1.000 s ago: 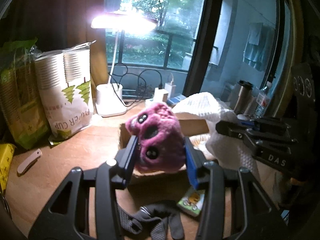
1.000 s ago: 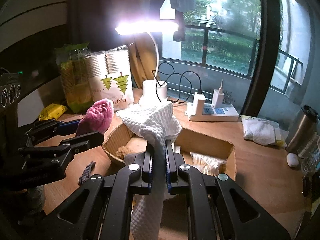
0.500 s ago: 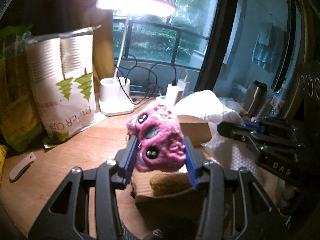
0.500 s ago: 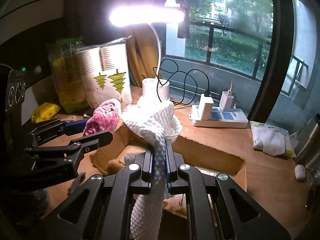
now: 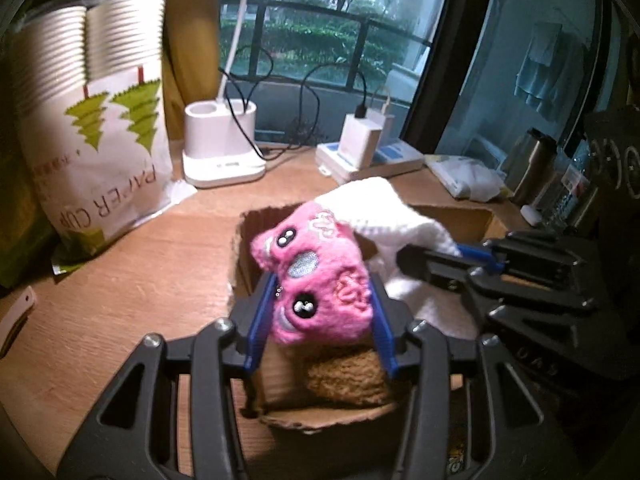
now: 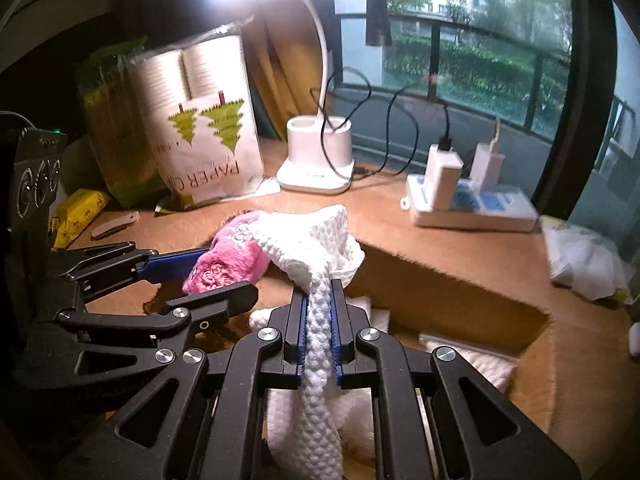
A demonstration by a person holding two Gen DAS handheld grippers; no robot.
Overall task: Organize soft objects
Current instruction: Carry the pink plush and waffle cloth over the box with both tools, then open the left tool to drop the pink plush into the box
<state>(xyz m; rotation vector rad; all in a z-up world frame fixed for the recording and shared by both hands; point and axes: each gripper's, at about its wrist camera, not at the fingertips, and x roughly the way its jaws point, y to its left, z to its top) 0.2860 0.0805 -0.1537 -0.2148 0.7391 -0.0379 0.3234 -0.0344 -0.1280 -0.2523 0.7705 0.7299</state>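
My left gripper (image 5: 320, 312) is shut on a pink plush toy (image 5: 316, 280) with black bead eyes and holds it over the open cardboard box (image 5: 240, 252). My right gripper (image 6: 319, 320) is shut on a white knitted cloth (image 6: 316, 240), which hangs over the same box (image 6: 440, 292). The cloth (image 5: 392, 216) touches the toy's far side. A brown fuzzy item (image 5: 344, 376) lies in the box under the toy. More white soft pieces (image 6: 472, 356) lie on the box floor.
A paper cup pack (image 5: 92, 128) stands at the left. A white lamp base (image 5: 220, 148) and a power strip with chargers (image 5: 372, 152) stand behind the box. A white bag (image 6: 580, 256) and a metal flask (image 5: 528, 168) are at the right.
Both grippers have moved forward and down over the box with their loads. The toy and the cloth now hang lower, close to the box opening, and touch each other.
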